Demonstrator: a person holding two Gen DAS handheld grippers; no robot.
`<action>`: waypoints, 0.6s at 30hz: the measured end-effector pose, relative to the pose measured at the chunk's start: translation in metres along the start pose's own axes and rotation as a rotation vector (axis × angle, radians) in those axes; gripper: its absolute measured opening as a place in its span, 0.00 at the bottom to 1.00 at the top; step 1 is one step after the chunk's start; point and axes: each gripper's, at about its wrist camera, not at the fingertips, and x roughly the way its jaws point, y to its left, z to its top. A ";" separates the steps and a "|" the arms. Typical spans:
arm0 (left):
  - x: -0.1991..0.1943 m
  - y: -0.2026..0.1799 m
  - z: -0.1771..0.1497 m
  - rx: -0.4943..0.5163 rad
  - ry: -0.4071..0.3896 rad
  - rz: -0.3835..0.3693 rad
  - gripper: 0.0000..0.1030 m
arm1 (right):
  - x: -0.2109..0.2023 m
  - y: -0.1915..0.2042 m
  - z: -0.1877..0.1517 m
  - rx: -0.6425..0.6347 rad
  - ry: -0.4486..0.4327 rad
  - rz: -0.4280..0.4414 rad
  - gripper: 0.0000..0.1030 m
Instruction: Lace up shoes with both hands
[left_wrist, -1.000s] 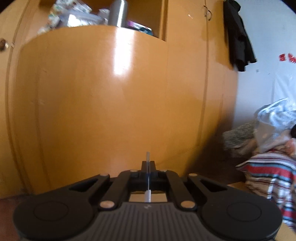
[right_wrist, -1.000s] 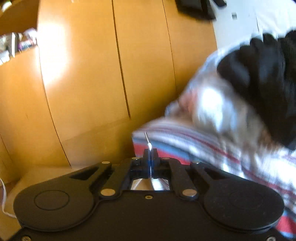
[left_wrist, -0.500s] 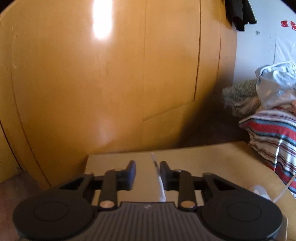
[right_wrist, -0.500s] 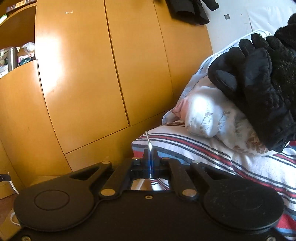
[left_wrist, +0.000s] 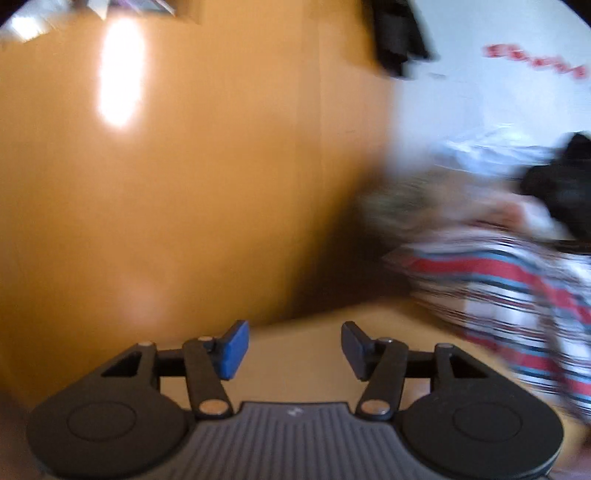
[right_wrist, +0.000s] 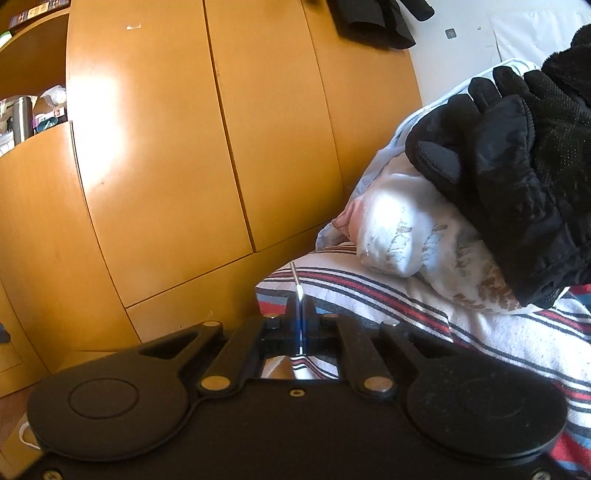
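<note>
My right gripper (right_wrist: 300, 325) pinches the thin white shoelace with its metal tip (right_wrist: 297, 291) to keep it ready, while my left gripper (left_wrist: 291, 349) gapes wide, empty, free to take the next end.

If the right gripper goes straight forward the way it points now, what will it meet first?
Probably the red, white and dark striped blanket, just beyond the right gripper, which is shut on a thin white lace tip. The orange wooden cabinet stands to the left; depth is unclear.

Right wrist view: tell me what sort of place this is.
Probably a bedroom or other lived-in room at home: tall glossy orange-wood cupboard doors, a red-, blue- and white-striped blanket under a white bundle, and black padded gloves on top.
</note>
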 end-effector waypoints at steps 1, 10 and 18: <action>0.016 -0.020 -0.009 0.060 0.088 -0.107 0.56 | 0.001 0.001 0.000 -0.004 0.003 0.004 0.01; 0.068 -0.093 -0.048 0.262 0.300 -0.196 0.18 | -0.005 -0.002 0.004 -0.013 -0.014 -0.001 0.01; 0.065 -0.093 -0.054 0.212 0.271 -0.055 0.07 | -0.010 -0.029 0.002 0.027 -0.054 -0.098 0.00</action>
